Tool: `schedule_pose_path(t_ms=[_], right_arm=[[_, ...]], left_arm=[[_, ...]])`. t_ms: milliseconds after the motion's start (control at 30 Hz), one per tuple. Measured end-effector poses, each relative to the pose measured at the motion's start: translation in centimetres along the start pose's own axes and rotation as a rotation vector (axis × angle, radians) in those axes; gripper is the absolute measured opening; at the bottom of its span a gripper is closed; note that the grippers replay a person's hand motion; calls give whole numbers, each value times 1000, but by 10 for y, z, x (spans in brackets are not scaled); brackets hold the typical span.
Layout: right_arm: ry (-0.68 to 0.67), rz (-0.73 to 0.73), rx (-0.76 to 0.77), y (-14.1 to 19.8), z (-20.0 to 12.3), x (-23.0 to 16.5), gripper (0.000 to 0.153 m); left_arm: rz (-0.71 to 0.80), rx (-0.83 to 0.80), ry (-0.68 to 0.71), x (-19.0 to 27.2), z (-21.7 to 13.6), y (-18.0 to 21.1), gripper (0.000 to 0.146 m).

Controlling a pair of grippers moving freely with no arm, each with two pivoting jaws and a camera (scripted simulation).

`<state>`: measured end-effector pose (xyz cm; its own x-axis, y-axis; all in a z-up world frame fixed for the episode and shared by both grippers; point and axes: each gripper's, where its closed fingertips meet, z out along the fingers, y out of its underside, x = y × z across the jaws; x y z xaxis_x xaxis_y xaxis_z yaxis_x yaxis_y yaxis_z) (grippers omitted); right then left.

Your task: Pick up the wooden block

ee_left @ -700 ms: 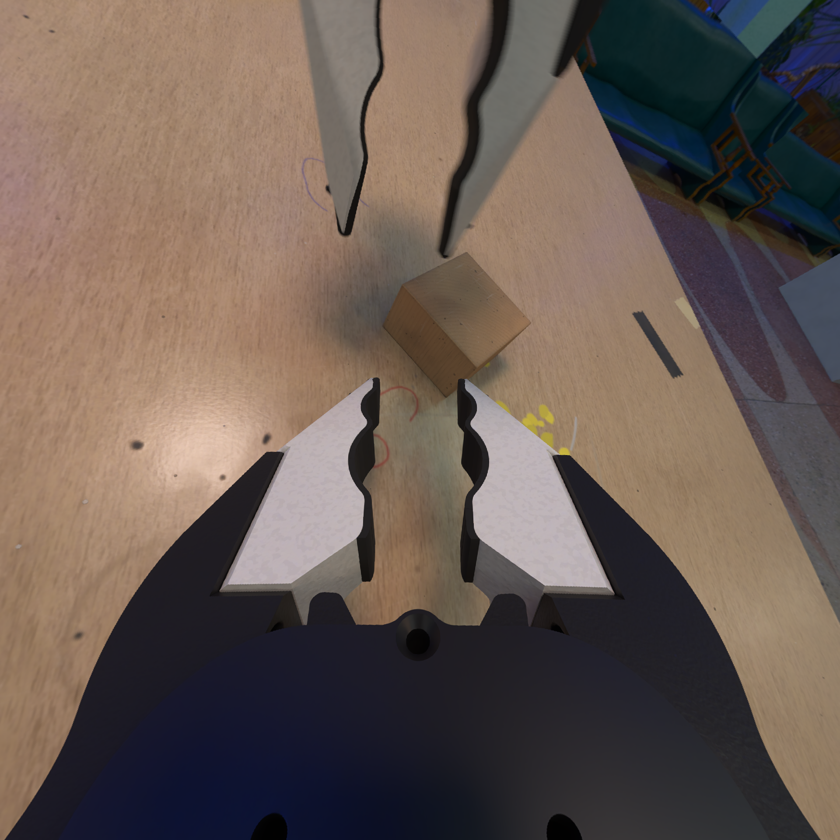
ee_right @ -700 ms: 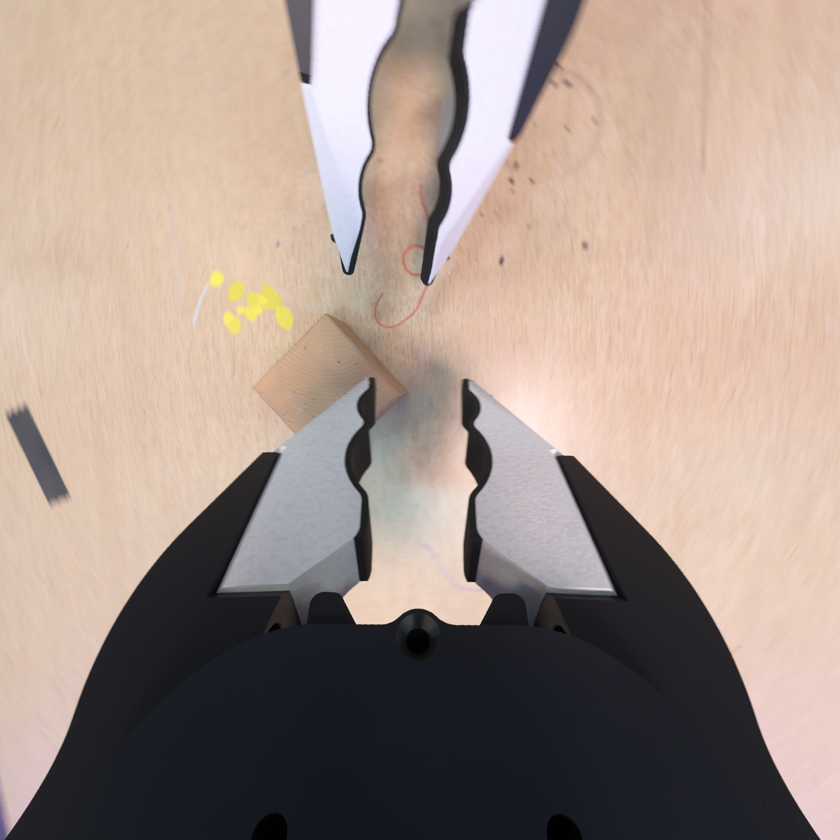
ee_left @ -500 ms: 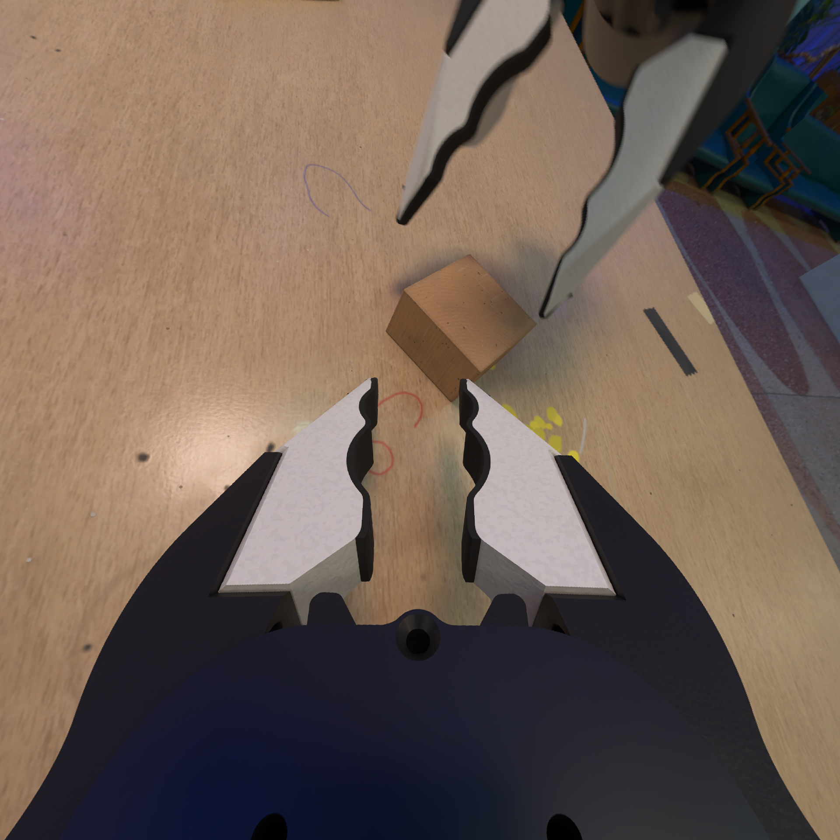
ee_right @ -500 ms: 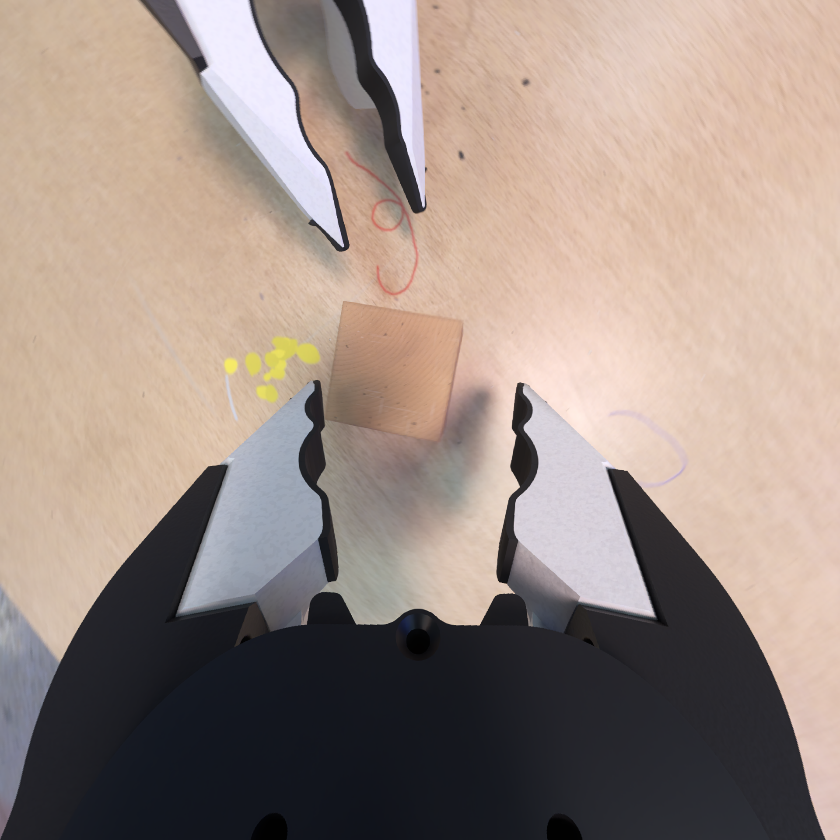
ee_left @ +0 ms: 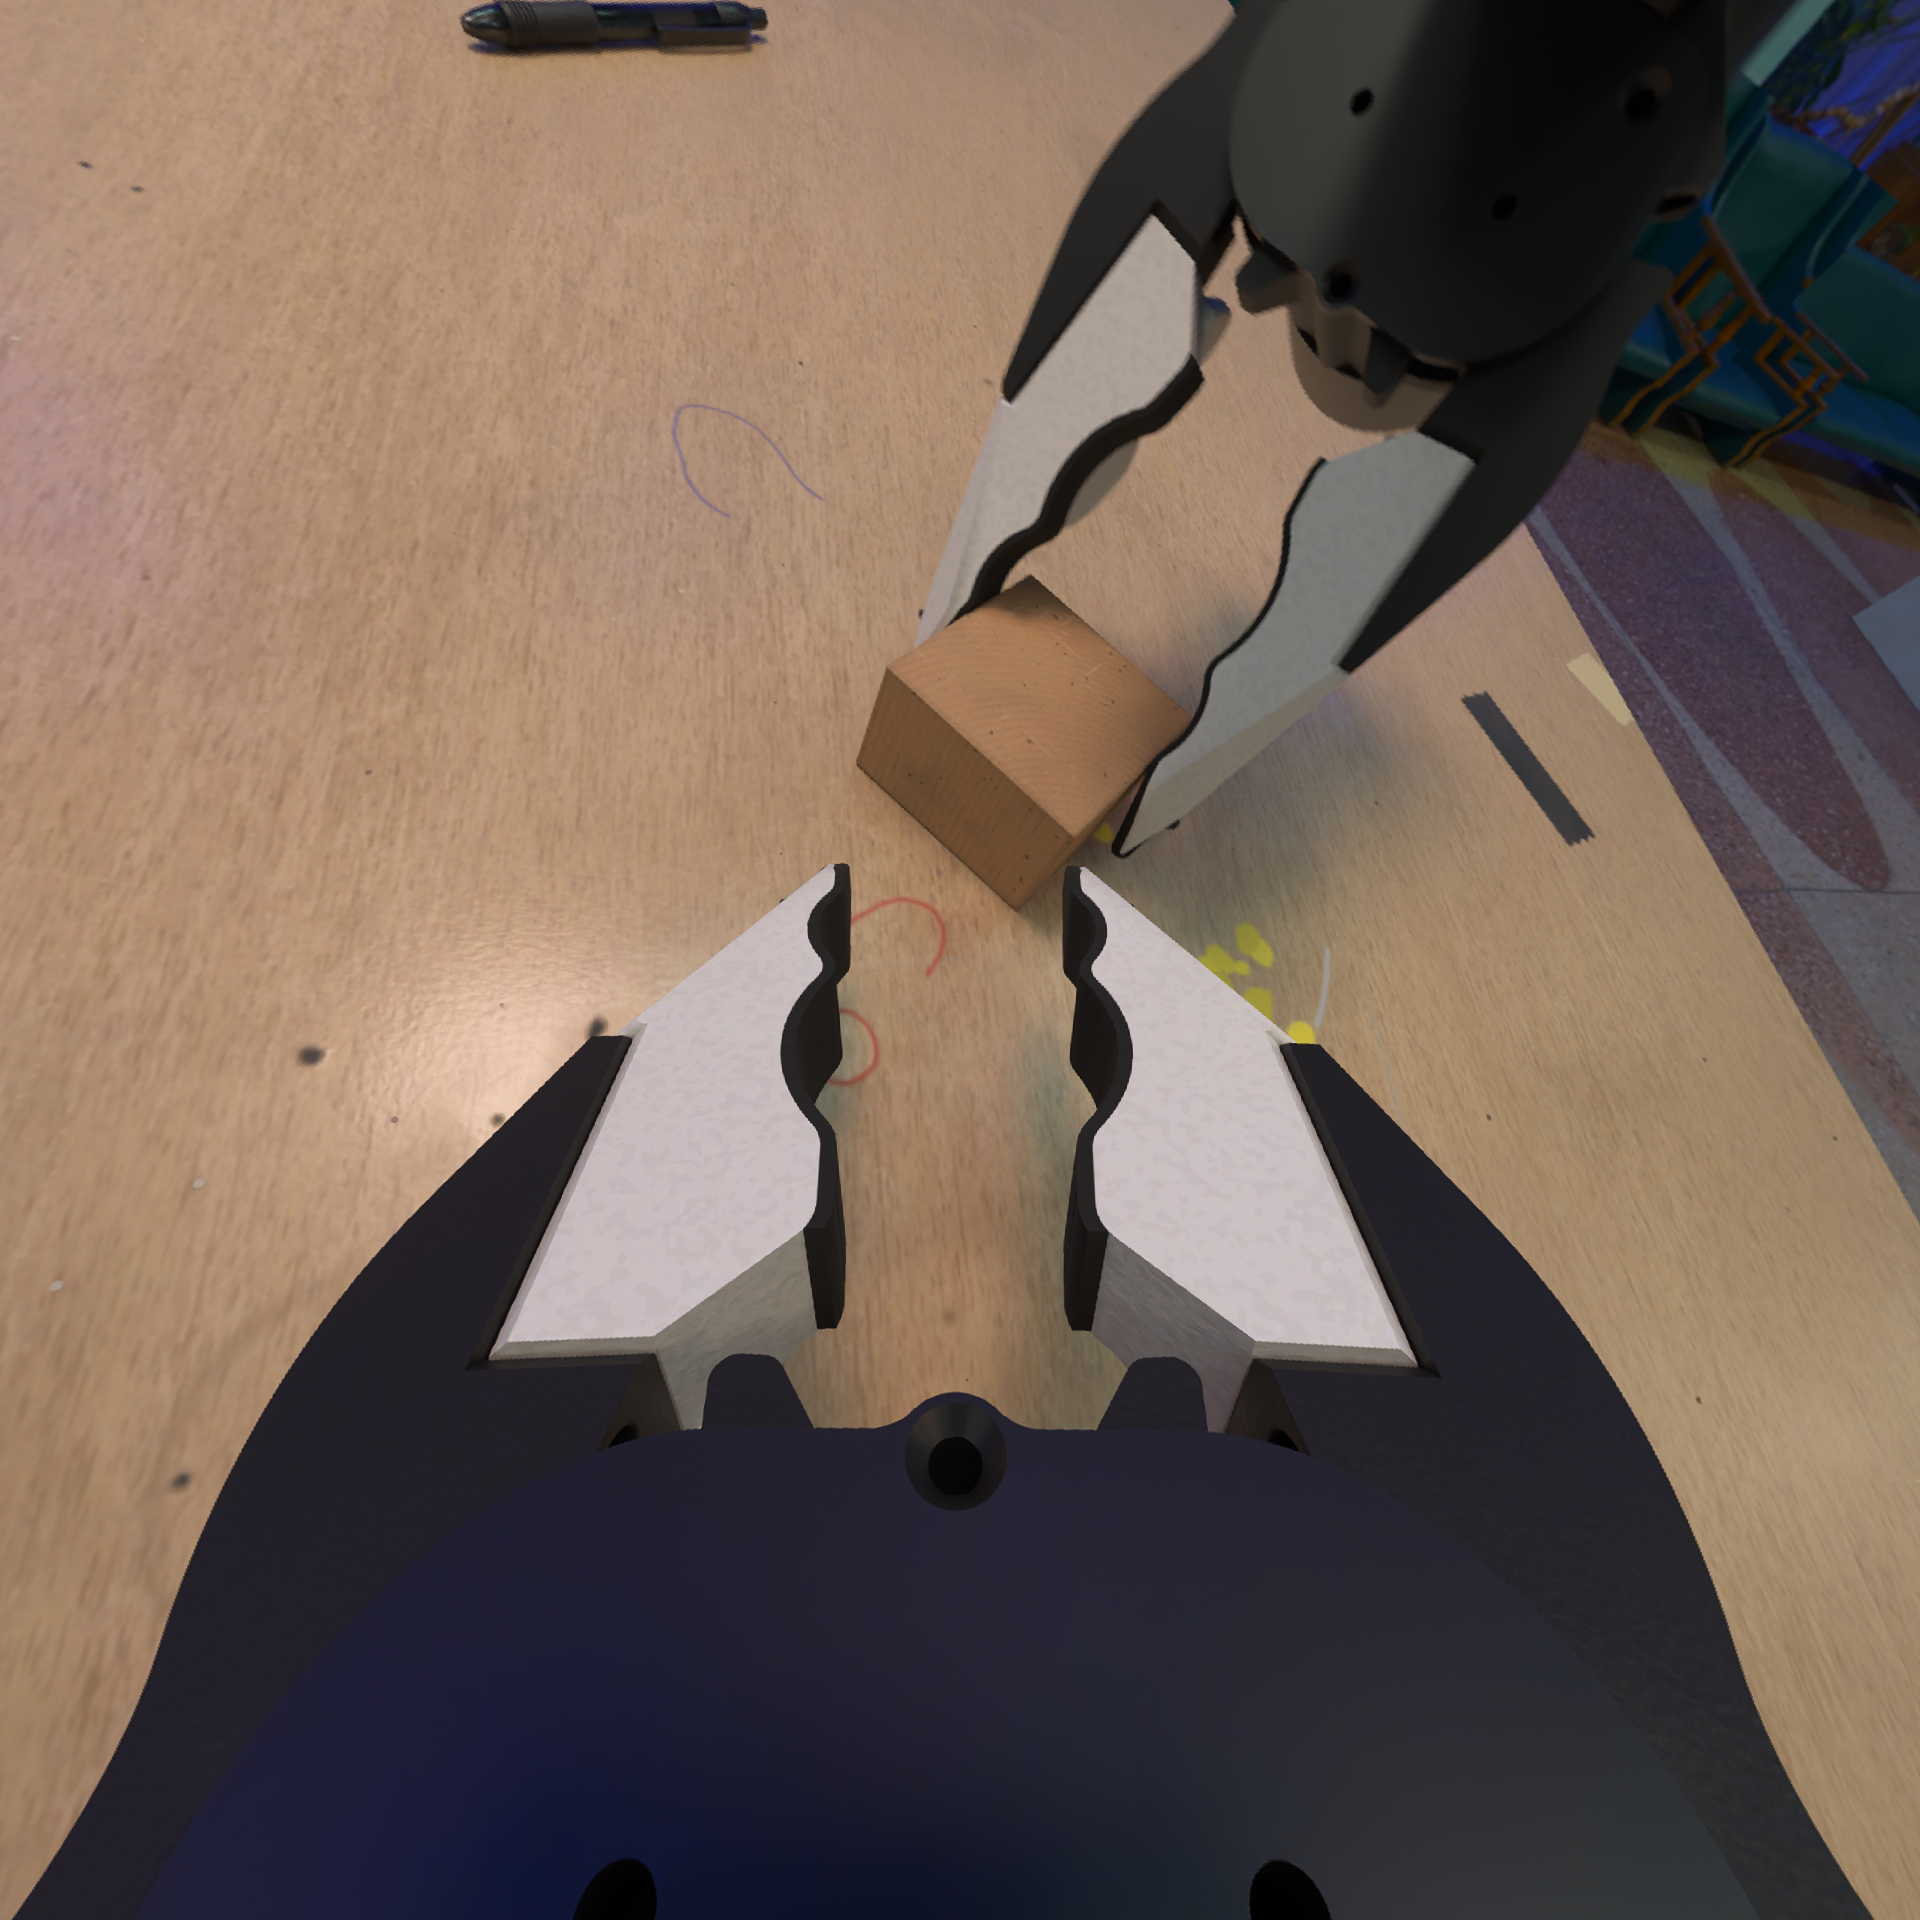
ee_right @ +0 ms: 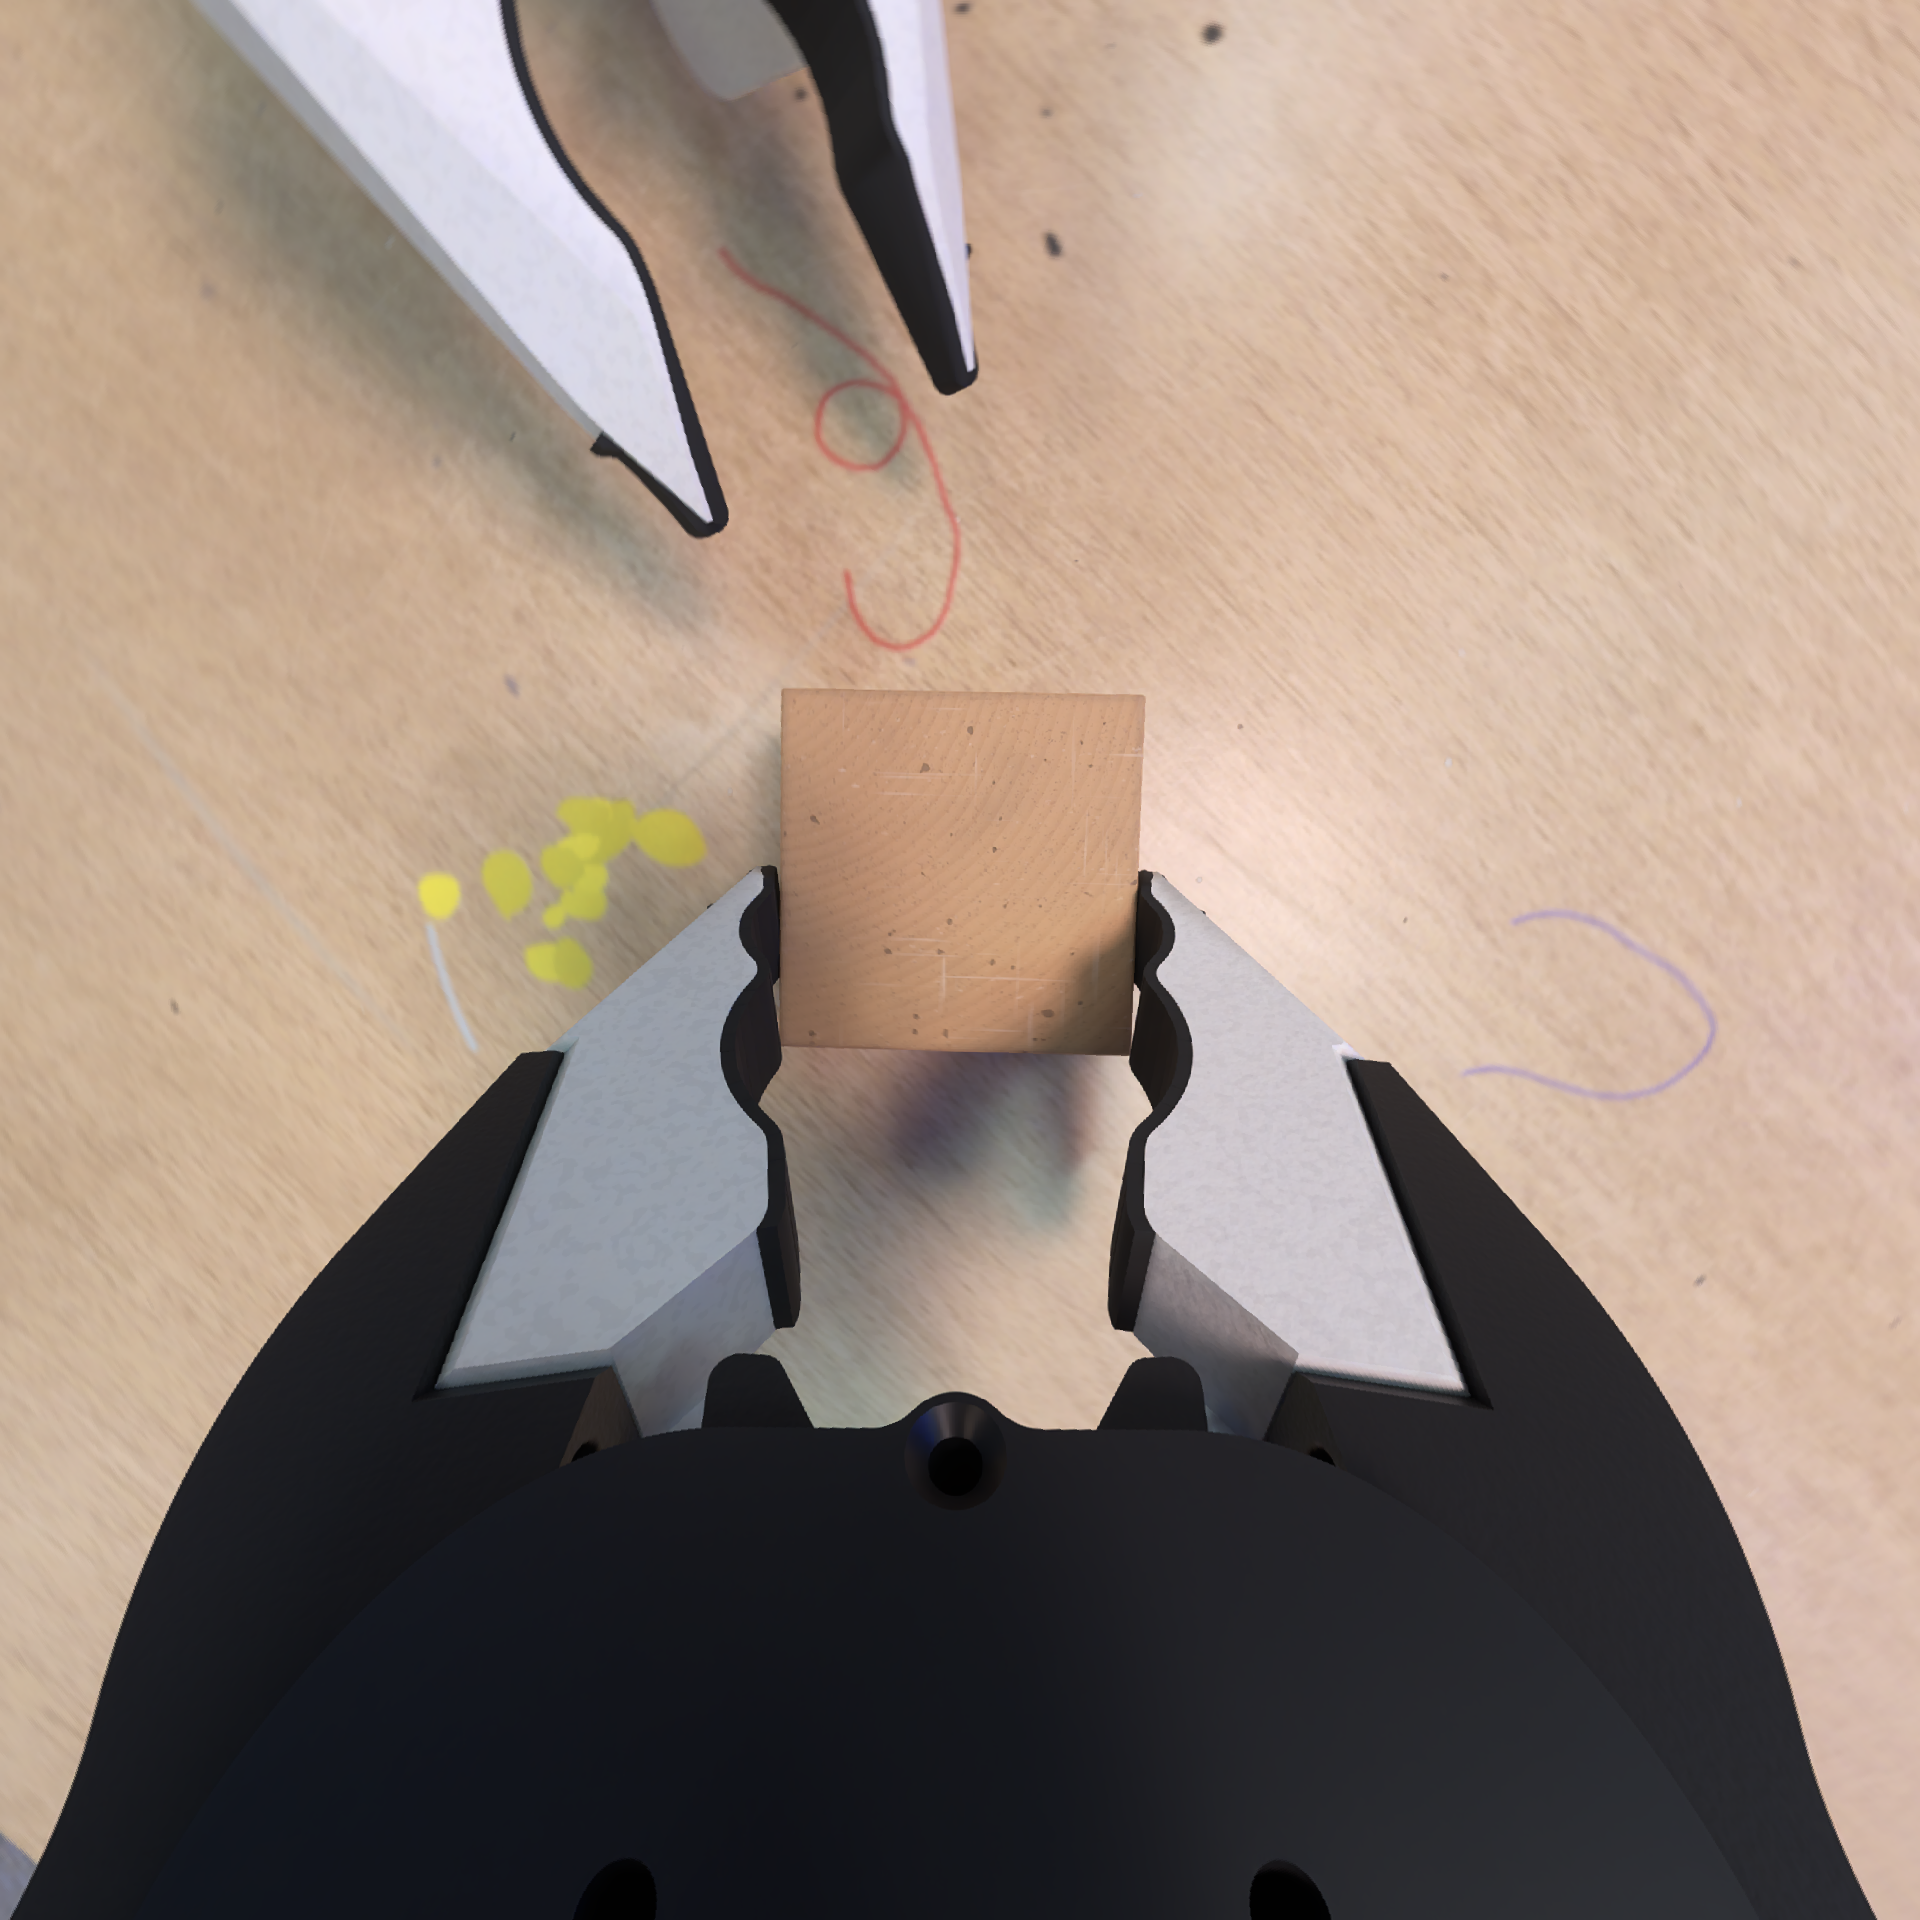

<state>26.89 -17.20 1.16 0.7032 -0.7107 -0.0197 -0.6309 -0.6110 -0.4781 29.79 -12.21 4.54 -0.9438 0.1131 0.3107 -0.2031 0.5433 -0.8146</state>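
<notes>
Wooden block (ee_right: pixel 961 873) unlabelled, pinched between right claw (ee_right: pixel 954 894) fingertips; left claw (ee_left: pixel 954 883) spread, empty, nearby.

My white, black-edged fingers (ee_right: pixel 665 1091) are flanking a tan, speckled block (ee_right: pixel 961 868); yellow blobs (ee_right: pixel 582 883) are dotting the pale wood-grain table (ee_right: pixel 1455 520).

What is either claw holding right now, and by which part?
Only the right claw: its fingertips press two opposite side faces of the wooden block, which sits on the table. The left claw is empty.
</notes>
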Motion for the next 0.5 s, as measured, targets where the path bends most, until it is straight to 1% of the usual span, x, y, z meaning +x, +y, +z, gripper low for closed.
schedule_pose_path(t_ms=[300,500], right_arm=[[-189,-377,-80,5,-3,14,68],[-304,-615,-105,4,-3,24,68]], left_arm=[[32,-54,38,7,7,6,45],[30,-39,56,7,5,5,45]])
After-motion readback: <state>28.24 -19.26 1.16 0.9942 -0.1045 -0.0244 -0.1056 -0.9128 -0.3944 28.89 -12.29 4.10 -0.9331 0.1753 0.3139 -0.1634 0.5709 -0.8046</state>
